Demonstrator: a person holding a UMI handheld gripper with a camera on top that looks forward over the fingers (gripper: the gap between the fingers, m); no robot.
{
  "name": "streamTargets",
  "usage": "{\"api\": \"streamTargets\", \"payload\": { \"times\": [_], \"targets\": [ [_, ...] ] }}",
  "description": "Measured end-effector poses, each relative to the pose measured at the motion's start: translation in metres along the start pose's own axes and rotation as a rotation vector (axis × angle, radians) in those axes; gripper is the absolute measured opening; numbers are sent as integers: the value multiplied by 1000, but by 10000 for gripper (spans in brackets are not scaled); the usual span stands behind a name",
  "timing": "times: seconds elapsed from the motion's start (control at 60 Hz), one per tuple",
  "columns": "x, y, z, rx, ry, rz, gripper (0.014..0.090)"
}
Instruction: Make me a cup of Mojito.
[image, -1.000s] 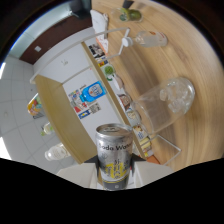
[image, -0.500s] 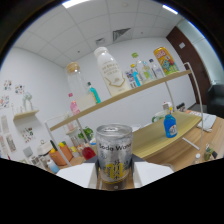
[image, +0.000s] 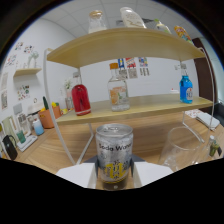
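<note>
The gripper (image: 114, 175) grips a silver soda water can (image: 114, 151) upright between its two fingers — both press its sides. Just beside it on the worktop (image: 150, 137) stands a clear glass (image: 181, 148); beyond, the lower shelf (image: 145, 107) carries red (image: 80, 97), orange-labelled (image: 118, 90) and blue bottles (image: 186, 89).

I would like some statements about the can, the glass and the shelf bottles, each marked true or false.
1. The gripper holds a soda water can between its fingers. True.
2. The red bottle stands on the top shelf. False: it is on the lower shelf.
3. An empty clear glass stands beside the can. True.
4. The blue bottle lies on its side. False: it is upright.
</note>
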Motion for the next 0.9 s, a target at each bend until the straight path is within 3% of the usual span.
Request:
{"api": "streamTargets", "payload": {
  "times": [0.4,0.5,0.567,0.9],
  "targets": [
    [-15,15,-14,11,-24,-135,539],
    [-19,19,-20,-40,-19,-129,663],
    [-21,19,-30,-93,-5,-137,866],
    [-19,-33,-128,-253,76,-34,859]
  ]
}}
